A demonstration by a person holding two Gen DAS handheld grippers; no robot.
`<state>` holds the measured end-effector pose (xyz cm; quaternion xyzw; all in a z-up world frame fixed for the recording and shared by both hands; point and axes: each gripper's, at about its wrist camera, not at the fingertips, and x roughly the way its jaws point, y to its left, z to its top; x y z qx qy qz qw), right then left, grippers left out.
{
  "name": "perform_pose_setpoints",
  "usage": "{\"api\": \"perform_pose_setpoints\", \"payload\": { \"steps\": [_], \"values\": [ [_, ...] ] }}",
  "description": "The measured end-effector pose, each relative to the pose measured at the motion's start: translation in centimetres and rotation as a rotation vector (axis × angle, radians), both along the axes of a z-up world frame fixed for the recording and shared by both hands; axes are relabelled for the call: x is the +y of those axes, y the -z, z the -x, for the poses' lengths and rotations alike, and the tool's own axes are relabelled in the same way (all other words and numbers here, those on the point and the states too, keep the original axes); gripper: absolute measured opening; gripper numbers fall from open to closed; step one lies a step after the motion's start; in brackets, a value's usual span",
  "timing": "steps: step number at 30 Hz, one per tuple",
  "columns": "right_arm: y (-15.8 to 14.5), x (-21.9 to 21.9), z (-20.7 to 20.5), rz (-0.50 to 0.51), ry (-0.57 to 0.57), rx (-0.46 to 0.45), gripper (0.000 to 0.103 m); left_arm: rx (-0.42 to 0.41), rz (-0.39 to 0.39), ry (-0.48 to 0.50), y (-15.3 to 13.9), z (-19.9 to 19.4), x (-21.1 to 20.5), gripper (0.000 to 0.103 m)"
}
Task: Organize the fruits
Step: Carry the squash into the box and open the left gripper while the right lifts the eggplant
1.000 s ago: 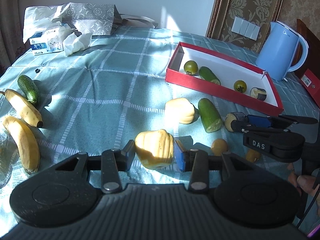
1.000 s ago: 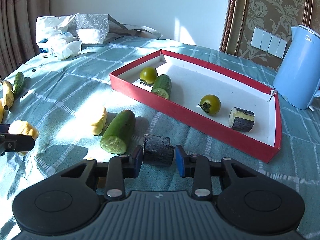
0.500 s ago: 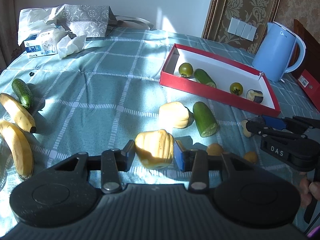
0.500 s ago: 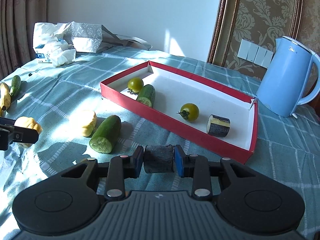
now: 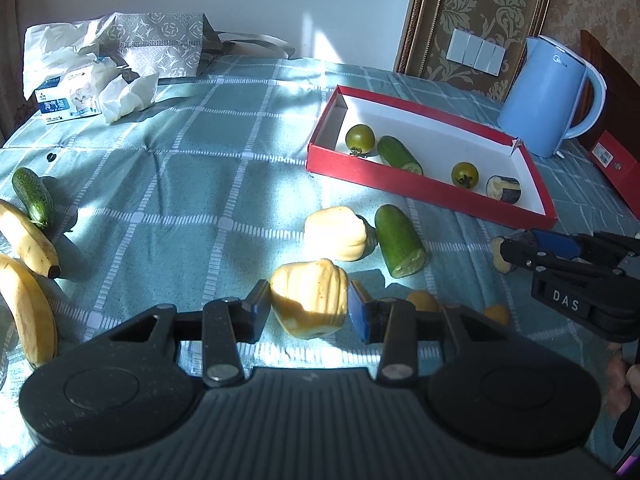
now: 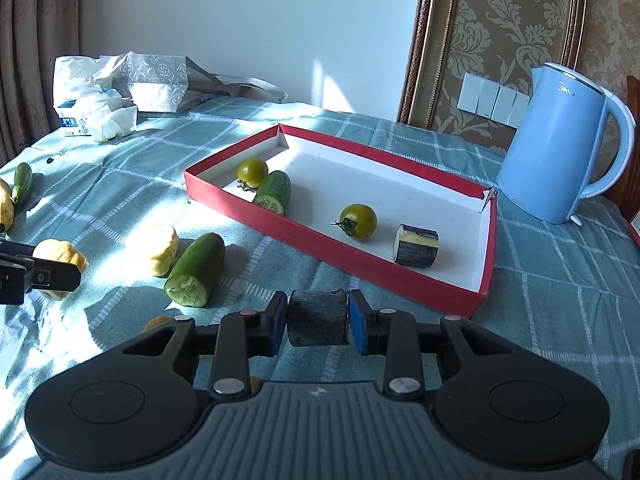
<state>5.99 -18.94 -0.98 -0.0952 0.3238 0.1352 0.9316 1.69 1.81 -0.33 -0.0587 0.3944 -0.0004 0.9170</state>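
On a checked teal tablecloth (image 5: 192, 184), the left gripper (image 5: 308, 308) is clamped on a yellow ridged squash piece (image 5: 310, 298), and the right gripper (image 6: 318, 322) pinches a dark eggplant chunk (image 6: 318, 322) just short of the red box's (image 6: 304, 232) near wall. Inside the box, two green tomatoes, a cucumber half and another eggplant chunk leave its far half bare. Another squash piece (image 5: 338, 232) and cucumber half (image 5: 400, 242) lie touching between gripper and box. Bananas (image 5: 28, 240) hug the left edge.
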Motion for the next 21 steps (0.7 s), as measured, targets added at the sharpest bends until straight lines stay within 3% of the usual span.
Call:
{"api": "perform_pose_setpoints", "payload": {
  "steps": [12, 21],
  "values": [
    [-0.7, -1.6, -0.4, -0.013, 0.04, -0.007, 0.032, -0.028, -0.007, 0.054, -1.1, -2.6, -1.4, 0.038],
    [-1.6, -4.3, -0.4, -0.005, 0.096, -0.033, 0.032, -0.089, -0.007, 0.156, -3.1, -8.2, -5.1, 0.038]
  ]
}}
